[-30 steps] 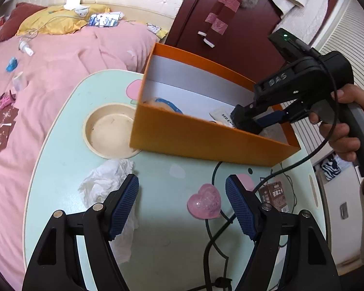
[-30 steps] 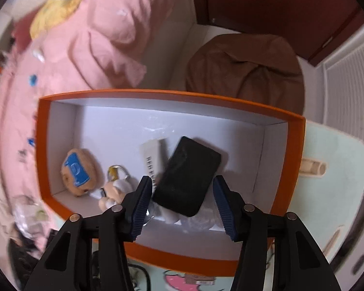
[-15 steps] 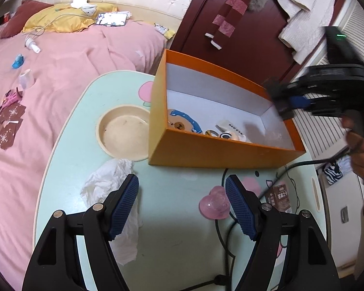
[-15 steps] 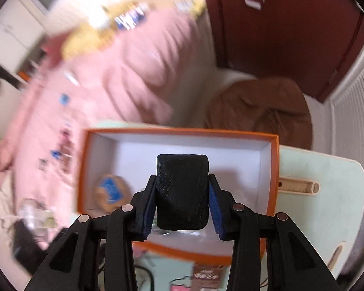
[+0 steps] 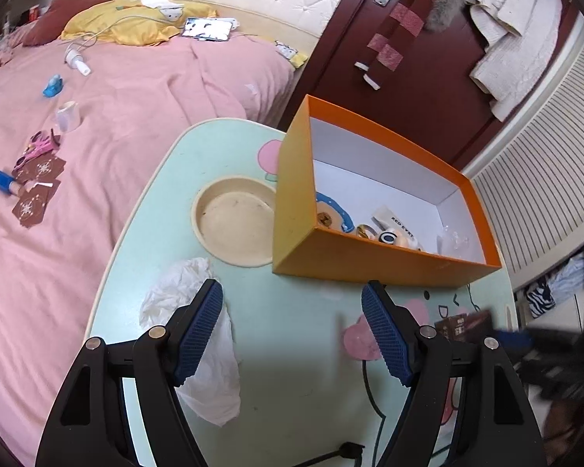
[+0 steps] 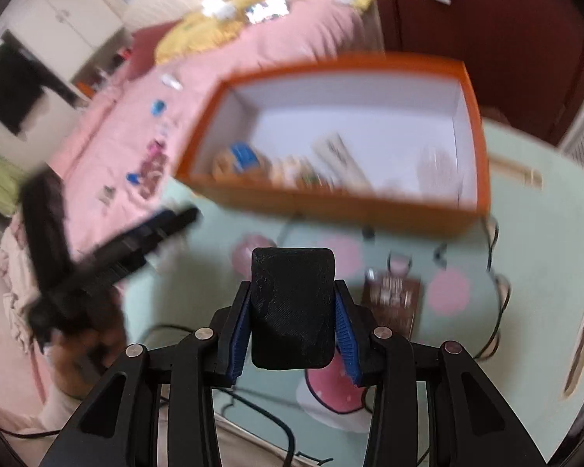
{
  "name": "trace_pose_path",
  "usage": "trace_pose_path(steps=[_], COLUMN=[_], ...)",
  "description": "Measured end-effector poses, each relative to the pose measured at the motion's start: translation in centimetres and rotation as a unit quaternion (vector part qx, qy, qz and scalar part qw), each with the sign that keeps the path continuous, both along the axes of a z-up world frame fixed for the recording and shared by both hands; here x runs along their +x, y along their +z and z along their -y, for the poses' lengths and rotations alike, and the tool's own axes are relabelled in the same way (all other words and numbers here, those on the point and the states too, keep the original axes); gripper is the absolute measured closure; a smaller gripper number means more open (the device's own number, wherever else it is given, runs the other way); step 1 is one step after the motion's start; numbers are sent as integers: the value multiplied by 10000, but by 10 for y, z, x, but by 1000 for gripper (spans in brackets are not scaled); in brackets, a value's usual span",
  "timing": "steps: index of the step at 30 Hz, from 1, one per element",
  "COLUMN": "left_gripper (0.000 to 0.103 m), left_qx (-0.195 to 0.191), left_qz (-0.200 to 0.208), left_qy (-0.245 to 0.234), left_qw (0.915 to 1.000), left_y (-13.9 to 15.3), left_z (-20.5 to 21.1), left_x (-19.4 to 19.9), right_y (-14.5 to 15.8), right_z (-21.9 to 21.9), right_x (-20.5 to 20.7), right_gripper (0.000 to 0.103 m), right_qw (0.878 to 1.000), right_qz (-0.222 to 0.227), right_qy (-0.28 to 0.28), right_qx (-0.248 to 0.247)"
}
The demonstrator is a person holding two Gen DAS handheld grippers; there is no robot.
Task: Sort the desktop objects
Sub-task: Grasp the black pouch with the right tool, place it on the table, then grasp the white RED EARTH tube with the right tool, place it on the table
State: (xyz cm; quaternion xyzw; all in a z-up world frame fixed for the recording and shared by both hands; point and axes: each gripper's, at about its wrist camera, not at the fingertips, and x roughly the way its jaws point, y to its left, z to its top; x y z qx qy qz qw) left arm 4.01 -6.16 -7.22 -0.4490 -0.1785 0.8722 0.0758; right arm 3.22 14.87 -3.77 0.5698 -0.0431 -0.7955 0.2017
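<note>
An orange box (image 5: 370,264) with a white inside stands at the back of the mint table (image 5: 163,202). It holds a round toy with a blue patch (image 5: 331,210), a white tube (image 5: 393,220) and other small items. My right gripper (image 6: 292,292) is shut on a black block (image 6: 292,311), held above the table's near side, well short of the orange box (image 6: 331,206). My left gripper (image 5: 292,311) is open and holds nothing. A crumpled white tissue (image 5: 183,295) lies by its left finger, and a pink heart (image 5: 354,340) shows behind its right finger.
A round beige recess (image 5: 235,225) sits in the table left of the box. A brown packet (image 6: 393,299) and black cables (image 6: 494,257) lie on the table's near part. A pink bed (image 5: 116,97) with scattered items lies to the left; a dark red door (image 5: 416,78) is behind.
My right gripper has shut on the black block inside the box, lifted it out and drawn it back over the table's near side. My left gripper stays open; its view has shifted left.
</note>
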Motion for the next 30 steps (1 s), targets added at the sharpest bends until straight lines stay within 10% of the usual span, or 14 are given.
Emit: trace_pose_path(steps=[11,19,30], left_gripper=[29,29,29], left_qx=[-220,-236,-163], left_qz=[123,184,201], left_qy=[-169,-160,-128], left_qw=[9995,9994,9996], left_y=[2,0,-2], left_z=[-14,-14,-9], left_x=[-2,-5,-5], right_y=[-31,8,32], right_z=[9,-2,22], right_x=[6,6,-106], right_gripper=[64,60,58], right_qw=[9991,9963,9928], right_qz=[-274,-820,-131], right_qy=[-33,218,1017], right_qx=[310,-142,616])
